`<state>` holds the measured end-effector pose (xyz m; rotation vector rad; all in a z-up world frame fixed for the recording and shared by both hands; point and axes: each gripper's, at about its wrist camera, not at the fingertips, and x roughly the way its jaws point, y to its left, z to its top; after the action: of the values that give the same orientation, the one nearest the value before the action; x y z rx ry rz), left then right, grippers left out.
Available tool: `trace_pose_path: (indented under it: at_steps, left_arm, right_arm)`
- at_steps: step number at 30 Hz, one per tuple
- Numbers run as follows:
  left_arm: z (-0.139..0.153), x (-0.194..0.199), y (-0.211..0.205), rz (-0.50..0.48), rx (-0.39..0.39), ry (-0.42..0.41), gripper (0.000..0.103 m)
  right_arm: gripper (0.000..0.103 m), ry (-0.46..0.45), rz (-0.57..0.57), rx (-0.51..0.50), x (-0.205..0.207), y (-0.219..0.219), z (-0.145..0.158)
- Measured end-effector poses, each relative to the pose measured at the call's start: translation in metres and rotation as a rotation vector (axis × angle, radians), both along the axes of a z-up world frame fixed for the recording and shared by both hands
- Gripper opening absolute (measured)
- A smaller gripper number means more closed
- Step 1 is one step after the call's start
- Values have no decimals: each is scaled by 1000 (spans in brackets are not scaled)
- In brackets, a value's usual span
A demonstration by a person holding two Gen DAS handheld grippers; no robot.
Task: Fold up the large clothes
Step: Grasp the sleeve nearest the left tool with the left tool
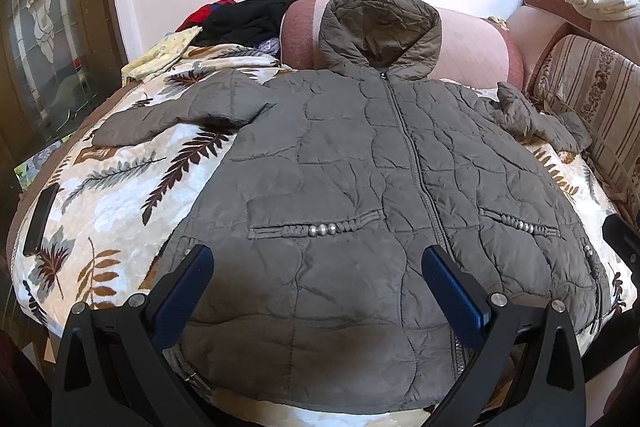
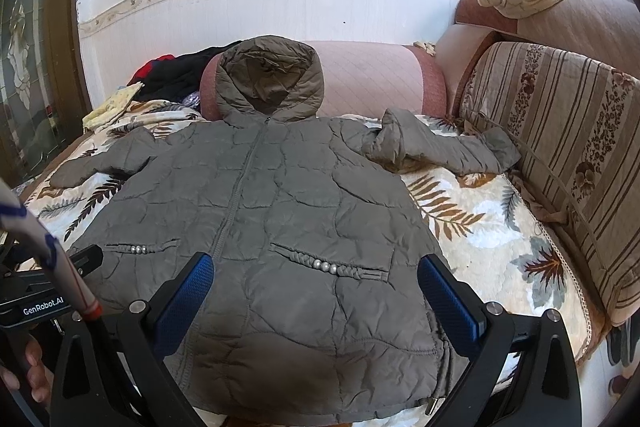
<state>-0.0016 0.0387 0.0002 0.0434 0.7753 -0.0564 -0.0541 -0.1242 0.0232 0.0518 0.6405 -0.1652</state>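
A grey-olive quilted hooded jacket (image 1: pixel 344 163) (image 2: pixel 260 203) lies flat and face up on a leaf-patterned blanket (image 1: pixel 120 187) (image 2: pixel 480 227), zipped, hood toward the wall. One sleeve (image 1: pixel 176 115) stretches out to the left; the other sleeve (image 2: pixel 440 147) lies crumpled toward the sofa back. My left gripper (image 1: pixel 318 267) hovers open above the hem, left of the zip. Over the hem's right half hangs my right gripper (image 2: pixel 316 275), also open. Nothing sits between either pair of fingers.
A pink bolster (image 2: pixel 372 79) lies under the hood. Dark and red clothes (image 1: pixel 256 15) are piled at the back left. A striped sofa back (image 2: pixel 560 147) borders the right side. A dark phone-like slab (image 1: pixel 40 219) rests at the blanket's left edge. The other gripper and a hand (image 2: pixel 36 371) show at left.
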Motion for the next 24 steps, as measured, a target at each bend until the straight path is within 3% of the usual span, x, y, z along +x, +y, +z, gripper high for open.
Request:
trace_pose_path:
  at_steps: [4, 7, 11, 20, 24]
  left_arm:
    - [4, 7, 13, 33, -1, 2, 103]
    - [9, 20, 30, 93, 35, 4, 103]
    - [15, 44, 66, 175, 28, 18, 103]
    - [17, 124, 168, 334, -56, 111, 103]
    - [9, 165, 208, 386, -47, 140, 103]
  right_arm:
    - [103, -3, 6, -1, 2, 2, 1]
    - [103, -7, 14, -15, 3, 5, 3]
    - [103, -7, 29, -29, 7, 11, 3]
    - [103, -1, 82, -53, 25, 29, 5]
    - [103, 8, 102, -58, 35, 38, 3]
